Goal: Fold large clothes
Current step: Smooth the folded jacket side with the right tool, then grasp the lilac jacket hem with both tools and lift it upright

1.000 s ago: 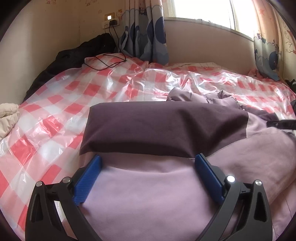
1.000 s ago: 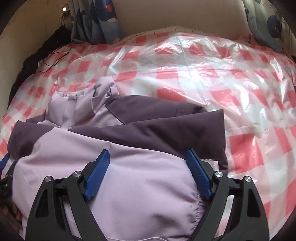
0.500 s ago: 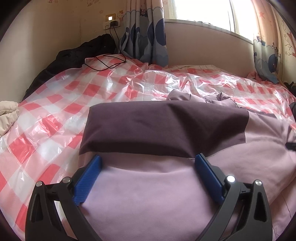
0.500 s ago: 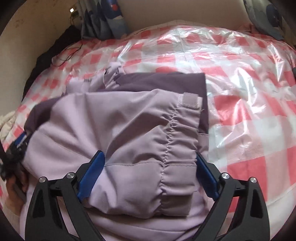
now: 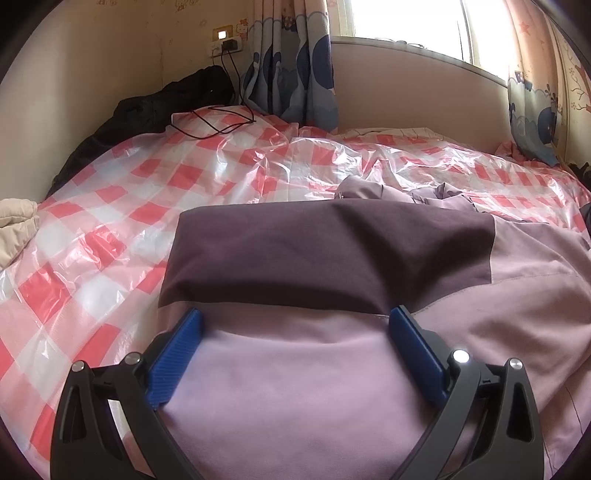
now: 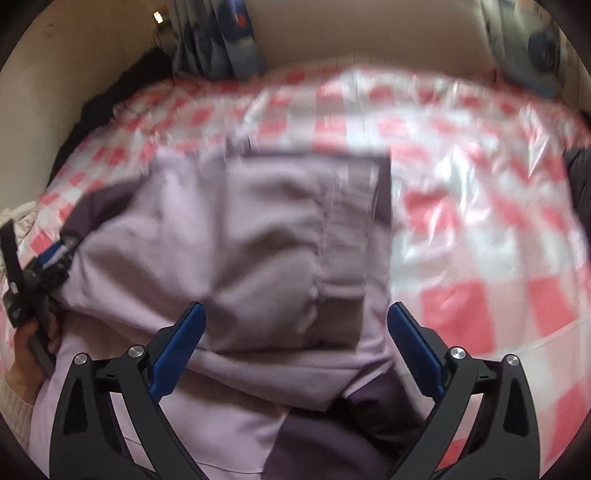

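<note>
Black cable (image 5: 218, 123) on checked sheet (image 5: 110, 206), beyond jacket (image 5: 332, 254).

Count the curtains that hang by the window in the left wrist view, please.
2. One curtain hangs left of the window, above the bed's far left corner. The other curtain hangs at the right edge. Further panels may lie outside the frame.

A bedroom in a home. A bed (image 5: 110, 206) fills the room, covered with a red-and-white checked plastic sheet (image 5: 207, 177). Behind it a window (image 5: 406, 22) lets in daylight, hung with cartoon-print curtains (image 5: 291, 62). The wall (image 5: 110, 55) has cartoon stickers and a socket (image 5: 225, 46) with a plugged-in cable (image 5: 218, 122). Dark clothes (image 5: 147, 110) lie heaped against the wall.
</note>
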### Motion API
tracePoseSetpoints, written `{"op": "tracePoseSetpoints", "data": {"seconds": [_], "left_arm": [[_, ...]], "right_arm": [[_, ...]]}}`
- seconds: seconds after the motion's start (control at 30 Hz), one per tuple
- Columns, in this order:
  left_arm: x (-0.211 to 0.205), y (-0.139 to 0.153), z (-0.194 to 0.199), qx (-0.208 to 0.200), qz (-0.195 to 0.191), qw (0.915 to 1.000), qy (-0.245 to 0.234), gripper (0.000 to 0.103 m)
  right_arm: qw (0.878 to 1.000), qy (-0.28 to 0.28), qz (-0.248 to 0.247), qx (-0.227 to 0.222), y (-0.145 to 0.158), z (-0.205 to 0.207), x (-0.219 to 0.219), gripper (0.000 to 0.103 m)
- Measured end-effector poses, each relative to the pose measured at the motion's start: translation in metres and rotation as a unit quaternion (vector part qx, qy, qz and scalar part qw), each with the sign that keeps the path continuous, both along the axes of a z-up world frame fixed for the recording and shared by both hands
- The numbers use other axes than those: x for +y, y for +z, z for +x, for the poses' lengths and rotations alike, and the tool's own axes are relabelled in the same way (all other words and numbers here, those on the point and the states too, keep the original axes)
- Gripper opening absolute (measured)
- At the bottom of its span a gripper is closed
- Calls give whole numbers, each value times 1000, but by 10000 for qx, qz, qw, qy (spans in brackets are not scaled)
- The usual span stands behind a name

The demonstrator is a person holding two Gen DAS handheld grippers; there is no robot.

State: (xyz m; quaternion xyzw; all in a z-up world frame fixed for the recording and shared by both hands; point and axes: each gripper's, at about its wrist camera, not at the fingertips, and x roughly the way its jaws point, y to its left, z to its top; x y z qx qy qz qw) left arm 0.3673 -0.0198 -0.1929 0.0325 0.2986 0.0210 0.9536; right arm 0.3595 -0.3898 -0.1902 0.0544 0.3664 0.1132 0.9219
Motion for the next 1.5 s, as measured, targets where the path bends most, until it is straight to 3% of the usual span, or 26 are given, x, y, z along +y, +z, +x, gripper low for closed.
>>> {"op": "tracePoseSetpoints", "data": {"seconds": [0.07,0.13,0.23,0.37,0.43,0.5,0.63,0.73,0.83,0.93,1.07,1.2,1.33,1.4,1.5], "left_arm": [[0,0,0,2,19,10000,6,96],[-1,0,0,3,12,10000,5,96],[-1,0,-1,4,11,10000,4,96],[0,0,-2,-48,-121,9999,-77,96],[3,-1,-2,-28,-186,9998,-57,96],[7,-2,-1,15,-300,9995,-38,96],[14,5,-10,324,-323,9987,-233,96],[32,32,-53,282,-382,9989,-61,96],[61,52,-106,561,-823,9950,65,96],[90,54,-158,1217,-1158,9856,197,96],[134,53,-235,1637,-1683,9706,538,96],[168,41,-309,1972,-2574,9434,690,96],[170,27,-354,2286,-2965,9265,370,96],[162,21,-370,2484,-3353,9088,-2,96],[150,23,-384,2539,-3733,8918,-306,96]], "right_arm": [[9970,-222,-157,-722,35,-3,2,96],[9947,-227,36,-1004,57,14,8,96],[9976,-144,374,-568,50,73,19,96],[9967,14,26,814,-33,143,37,96],[9965,-112,326,760,-24,140,31,96],[9948,-12,837,575,1,117,17,96],[9928,368,1009,537,39,27,-17,96],[9911,463,930,836,39,-55,-53,96],[9806,326,1371,1363,14,-136,-99,96],[9629,159,1989,1817,-16,-196,-127,96],[9353,216,3011,1848,-33,-260,-148,96],[9182,266,3458,1914,-45,-297,-146,96],[8952,499,3846,2196,-59,-321,-137,96],[8869,646,4014,2194,-61,-333,-132,96],[8718,736,4407,2008,-61,-339,-133,96]]}}
